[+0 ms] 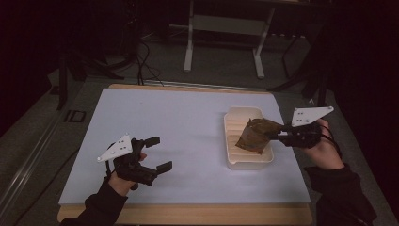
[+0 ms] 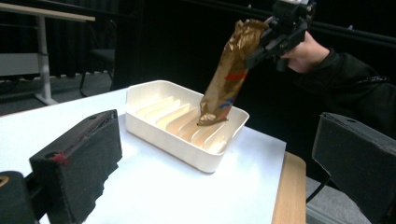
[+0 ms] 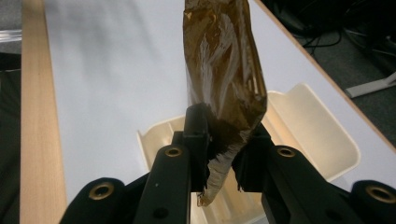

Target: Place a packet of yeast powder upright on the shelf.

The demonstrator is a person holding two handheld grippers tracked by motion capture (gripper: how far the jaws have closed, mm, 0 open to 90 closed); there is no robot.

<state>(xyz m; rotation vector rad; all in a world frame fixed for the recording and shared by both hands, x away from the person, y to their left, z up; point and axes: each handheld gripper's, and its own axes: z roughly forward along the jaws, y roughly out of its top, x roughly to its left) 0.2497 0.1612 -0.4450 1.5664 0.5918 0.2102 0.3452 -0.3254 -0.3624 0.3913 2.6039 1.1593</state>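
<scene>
The person's right hand [image 1: 324, 146] is at the right edge of the table [image 1: 164, 136], beside the tray, with the dark sleeve coming in from the bottom right corner. It holds the right gripper [image 1: 274, 133] pointing to the left, toward the middle of the table, with the grey three-cornered plate on top. The jaws of this gripper are closed on the upper end of a brown foil packet [image 1: 255, 134]. In the right gripper view the two black jaws press the crumpled top of the packet [image 3: 224, 70] from both sides.

The packet hangs down and a little tilted from the gripper. In the left gripper view its lower end [image 2: 224, 84] is inside the cream white slotted tray [image 2: 187, 126], in a slot near the tray's right end as that view shows it. I cannot tell if it touches the bottom. The packet has a red and blue mark on its lower part.

The left hand [image 1: 124, 181] is low at the front left part of the table, well apart from the tray. The left gripper [image 1: 160, 153] points to the right, its jaws are wide apart and hold nothing.
</scene>
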